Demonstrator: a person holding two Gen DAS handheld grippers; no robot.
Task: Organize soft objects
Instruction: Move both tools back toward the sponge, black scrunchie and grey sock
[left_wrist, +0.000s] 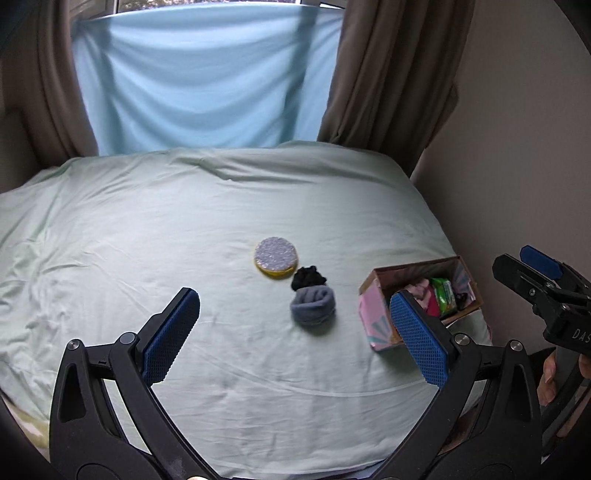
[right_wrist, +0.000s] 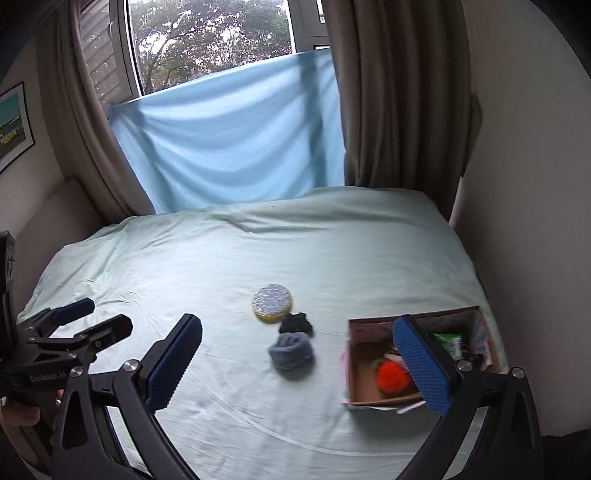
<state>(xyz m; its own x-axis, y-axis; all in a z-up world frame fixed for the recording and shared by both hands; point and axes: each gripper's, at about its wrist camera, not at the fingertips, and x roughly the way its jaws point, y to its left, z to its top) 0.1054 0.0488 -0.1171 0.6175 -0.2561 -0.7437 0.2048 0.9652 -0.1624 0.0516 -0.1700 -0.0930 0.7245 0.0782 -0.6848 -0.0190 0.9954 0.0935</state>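
A rolled grey sock (left_wrist: 313, 305) (right_wrist: 291, 350) lies on the bed (left_wrist: 147, 240) (right_wrist: 332, 240), touching a black scrunchie (left_wrist: 308, 277) (right_wrist: 295, 324) behind it. A round sponge (left_wrist: 276, 256) (right_wrist: 272, 303), sparkly on top with a yellow base, lies just beyond. A cardboard box (left_wrist: 376, 314) (right_wrist: 354, 365) at the right edge holds a green packet, pink cloth and an orange pom-pom (right_wrist: 392, 376). My left gripper (left_wrist: 295, 339) is open and empty, above the bed in front of the sock. My right gripper (right_wrist: 295, 365) is open and empty, near the sock and box.
The bed is covered by a pale green sheet with a wall close on the right. Brown curtains (left_wrist: 388, 74) and a light blue cloth (left_wrist: 199, 77) hang behind the bed. The right gripper shows at the left wrist view's right edge (left_wrist: 539, 273); the left gripper at the right wrist view's left (right_wrist: 85, 319).
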